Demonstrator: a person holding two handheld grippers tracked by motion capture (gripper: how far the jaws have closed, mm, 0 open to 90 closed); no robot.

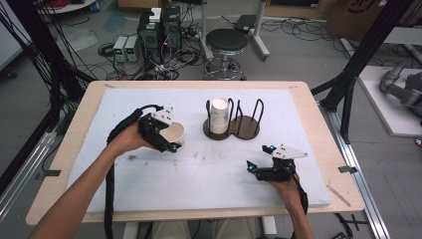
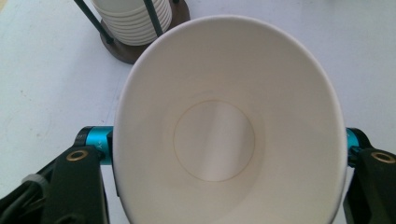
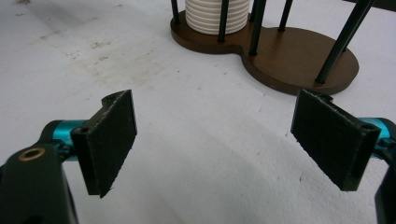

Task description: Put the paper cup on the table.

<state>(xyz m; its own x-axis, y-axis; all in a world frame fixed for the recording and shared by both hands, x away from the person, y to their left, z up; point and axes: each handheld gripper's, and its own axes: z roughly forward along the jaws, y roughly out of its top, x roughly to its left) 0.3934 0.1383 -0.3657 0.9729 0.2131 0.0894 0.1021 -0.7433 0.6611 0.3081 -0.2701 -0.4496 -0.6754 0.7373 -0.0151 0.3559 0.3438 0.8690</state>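
Observation:
My left gripper (image 1: 171,137) is shut on a white paper cup (image 1: 174,133) at the left of the white mat, its jaws squeezing the cup's sides. In the left gripper view the paper cup (image 2: 224,130) faces me mouth first, pressed into an oval, its round bottom visible. A brown two-bay cup holder (image 1: 244,128) with black posts stands at mid-table; its left bay holds a stack of white cups (image 1: 219,115), its right bay is bare. My right gripper (image 1: 259,157) rests low near the front right, jaws wide apart with nothing between the pads (image 3: 109,140). The holder (image 3: 289,60) lies ahead of it.
The white mat (image 1: 199,174) covers a wooden table (image 1: 59,169). A smudge (image 1: 132,158) marks the mat near the left hand. Beyond the far edge stand a stool (image 1: 226,47), computer boxes (image 1: 159,32) and cables on the floor. Black frame posts (image 1: 348,84) rise at the right.

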